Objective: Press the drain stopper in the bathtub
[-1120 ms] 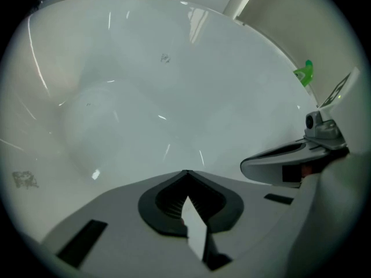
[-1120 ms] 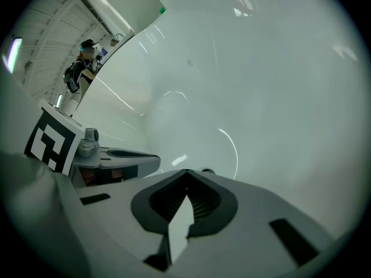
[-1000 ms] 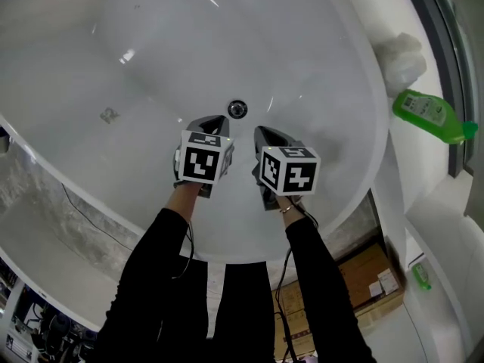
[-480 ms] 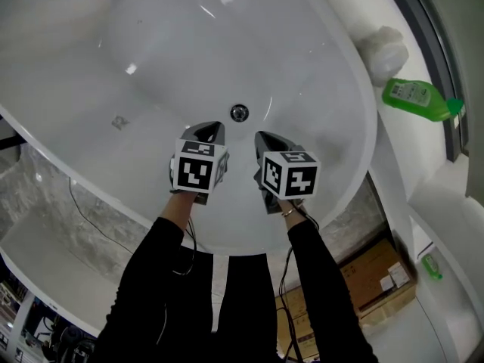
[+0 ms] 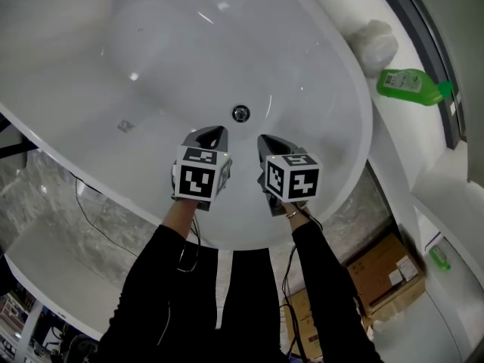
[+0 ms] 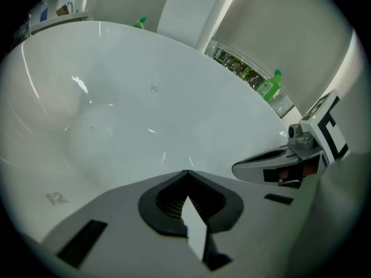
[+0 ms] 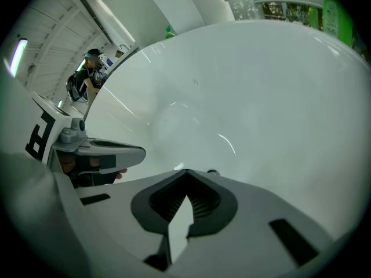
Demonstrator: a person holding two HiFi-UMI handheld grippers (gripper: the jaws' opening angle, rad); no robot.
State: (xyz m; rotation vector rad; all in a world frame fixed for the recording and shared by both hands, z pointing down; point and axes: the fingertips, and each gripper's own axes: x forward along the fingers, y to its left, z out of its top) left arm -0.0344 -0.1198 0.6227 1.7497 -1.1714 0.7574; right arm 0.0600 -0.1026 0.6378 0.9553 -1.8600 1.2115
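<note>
1. The bathtub [image 5: 151,44] is glossy white all over, streaked with pale reflections; a small grey mark sits on its floor toward the left edge.
2. The drain stopper [image 5: 240,113] is silvery with a dark centre.
3. The left gripper [image 5: 215,133] and right gripper [image 5: 265,139] are grey with black inner pads; their cubes carry black square markers on white.
4. The bottle [image 5: 408,86] beyond the bathtub's right edge is bright green.
5. The sleeves [image 5: 155,278] are black; the cardboard box [image 5: 382,274] is brown.

Head view steeply above bathtub [image 5: 174,59], both gripper views low, close, facing across it
</note>
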